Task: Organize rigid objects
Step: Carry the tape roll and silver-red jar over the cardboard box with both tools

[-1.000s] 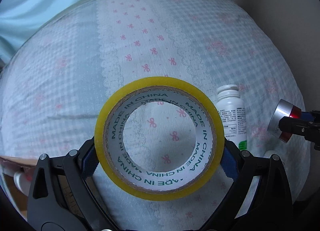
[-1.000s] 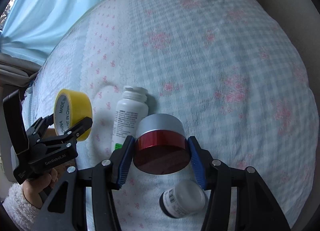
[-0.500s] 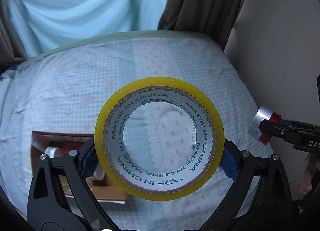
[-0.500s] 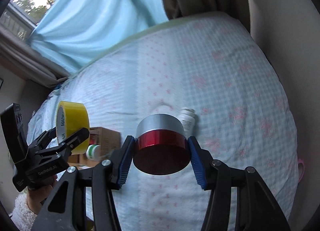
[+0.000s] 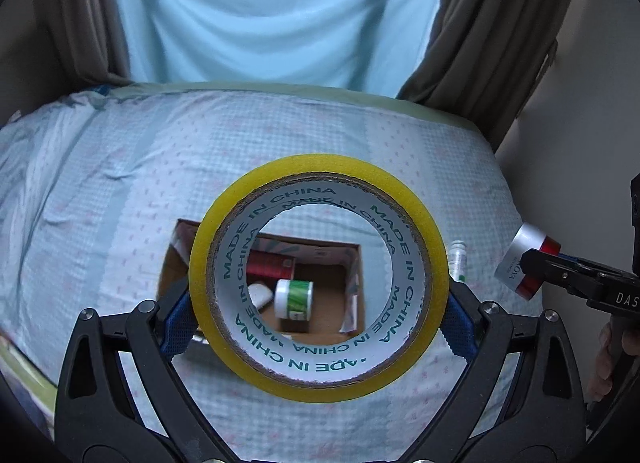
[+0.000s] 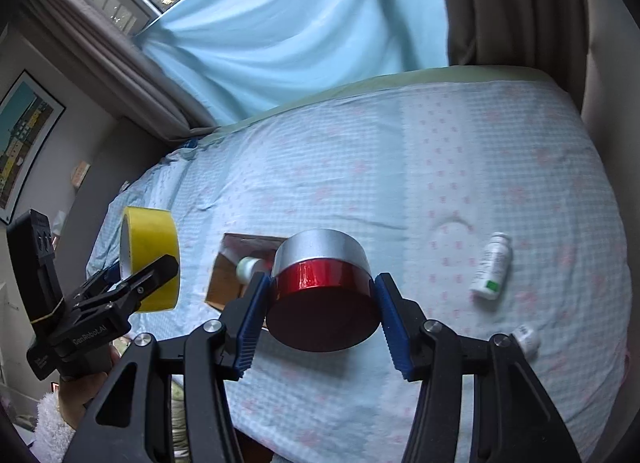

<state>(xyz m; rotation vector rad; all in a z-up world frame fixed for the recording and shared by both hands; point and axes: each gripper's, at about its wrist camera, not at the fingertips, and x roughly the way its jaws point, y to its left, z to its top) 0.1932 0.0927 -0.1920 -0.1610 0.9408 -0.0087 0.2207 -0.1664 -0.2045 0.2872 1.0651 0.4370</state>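
Both grippers have risen well above the bed [image 6: 460, 151] since a second ago, so the cardboard box [image 6: 224, 283], then only a sliver at the frame edge, now shows as an open rectangle on the checked bedspread, with the curtains and window beyond.

Much of the box is hidden: in the left wrist view the roll of yellow tape [image 5: 318, 277] fills the middle and the box interior is seen mostly through its core; in the right wrist view the red and silver tin [image 6: 322, 287] covers the box's right half. Through the core a red container [image 5: 270, 265], a white bottle with a green label [image 5: 294, 298] and a small white object too blurred to name lie on the box floor.

The left gripper [image 5: 318, 303] is clamped on the tape, its blue pads pressing the roll's outer sides. The right gripper [image 6: 320, 303] is clamped on the tin, held above the bedspread just right of the box.

A white bottle [image 6: 492, 266] lies on its side on the bed, well right of the box. Another small white-capped jar [image 6: 527, 337] is partly hidden behind the right gripper's finger
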